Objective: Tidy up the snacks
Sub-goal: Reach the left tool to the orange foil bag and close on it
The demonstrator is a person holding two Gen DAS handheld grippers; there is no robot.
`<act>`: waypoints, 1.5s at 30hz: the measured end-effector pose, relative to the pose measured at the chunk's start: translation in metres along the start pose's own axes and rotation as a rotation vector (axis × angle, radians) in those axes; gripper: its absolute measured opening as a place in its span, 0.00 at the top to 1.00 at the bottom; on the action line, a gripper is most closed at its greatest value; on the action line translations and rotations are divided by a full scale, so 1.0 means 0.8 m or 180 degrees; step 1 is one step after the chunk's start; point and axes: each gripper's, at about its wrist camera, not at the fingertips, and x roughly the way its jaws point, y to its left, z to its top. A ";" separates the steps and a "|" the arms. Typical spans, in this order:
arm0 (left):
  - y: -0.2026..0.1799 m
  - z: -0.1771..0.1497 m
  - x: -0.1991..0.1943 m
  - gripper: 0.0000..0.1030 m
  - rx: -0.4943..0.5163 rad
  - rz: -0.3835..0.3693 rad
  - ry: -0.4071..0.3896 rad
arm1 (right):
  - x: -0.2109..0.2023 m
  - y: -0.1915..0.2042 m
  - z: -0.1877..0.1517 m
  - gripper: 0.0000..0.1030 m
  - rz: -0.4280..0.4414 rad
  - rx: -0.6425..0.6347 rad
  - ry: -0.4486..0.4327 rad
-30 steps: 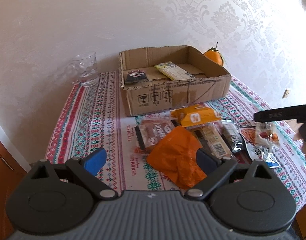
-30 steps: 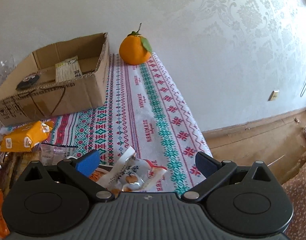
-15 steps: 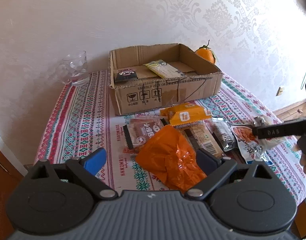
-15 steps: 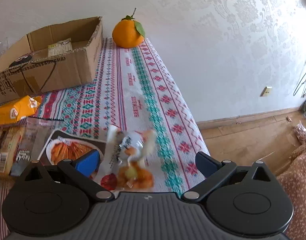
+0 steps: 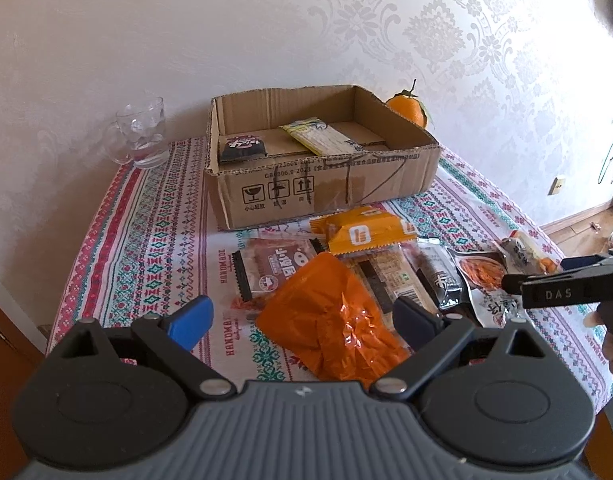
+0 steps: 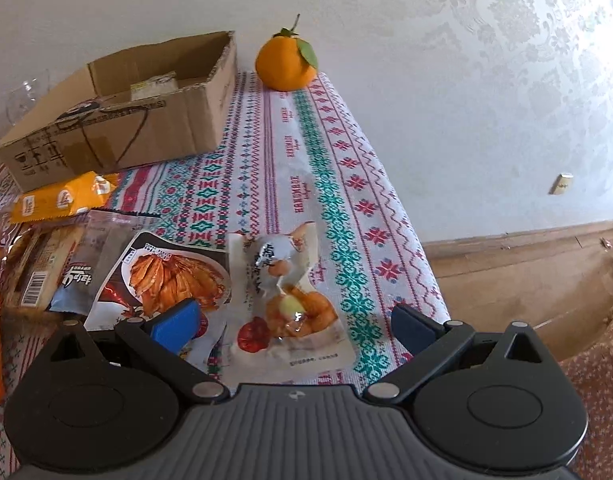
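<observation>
An open cardboard box (image 5: 322, 184) stands at the back of the table with a black packet (image 5: 242, 147) and a yellow-green packet (image 5: 318, 136) inside. Several snack packets lie in front of it: an orange bag (image 5: 330, 320), a yellow packet (image 5: 362, 234), a brown packet (image 5: 274, 268). My left gripper (image 5: 302, 316) is open above the orange bag, holding nothing. My right gripper (image 6: 290, 326) is open over a clear white snack pouch (image 6: 290, 300) that lies on the cloth between its fingers. A packet with a picture of red strips (image 6: 166, 276) lies to its left.
A glass mug (image 5: 140, 136) stands left of the box. An orange fruit with a leaf (image 6: 286, 62) sits at the back right beside the box. The table's right edge (image 6: 418, 248) drops to a wooden floor. A white wall runs behind the table.
The right gripper has pulled back and tilted down; the clear pouch shifted and now lies flat between its fingers. The left view has swung slightly, the box now nearer centre.
</observation>
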 end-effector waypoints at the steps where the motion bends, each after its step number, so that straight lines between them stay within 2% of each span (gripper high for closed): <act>1: 0.000 -0.001 0.000 0.06 -0.0006 0.0002 -0.0006 | 0.000 0.000 0.000 0.00 0.0000 0.0000 0.0000; 9: 0.000 -0.010 0.014 0.07 -0.0113 -0.0015 0.0080 | 0.000 -0.001 -0.001 0.00 0.0026 -0.0043 -0.0038; 17: -0.010 -0.011 0.039 0.07 -0.0283 0.0005 0.0040 | 0.000 -0.001 -0.002 0.00 0.0024 -0.0047 -0.0054; 21: -0.014 -0.019 0.048 0.06 -0.0243 0.0013 0.0144 | 0.000 -0.001 -0.002 0.00 0.0020 -0.0042 -0.0055; 27: 0.008 -0.042 0.037 0.06 -0.0177 0.0118 0.0256 | 0.000 -0.001 -0.003 0.00 0.0030 -0.0053 -0.0059; 32: 0.030 -0.057 0.024 0.06 -0.0307 0.0108 0.0345 | -0.001 -0.001 -0.004 0.00 0.0042 -0.0071 -0.0069; 39: 0.007 -0.057 0.030 0.06 -0.0292 -0.0044 0.0399 | -0.002 -0.002 -0.005 0.00 0.0039 -0.0072 -0.0071; 42: -0.004 -0.061 0.032 0.06 -0.0102 0.0071 0.0387 | -0.003 -0.002 -0.005 0.00 0.0042 -0.0082 -0.0068; 45: 0.010 -0.068 0.027 0.03 -0.0144 0.0094 0.0385 | -0.003 -0.003 -0.005 0.00 0.0059 -0.0100 -0.0073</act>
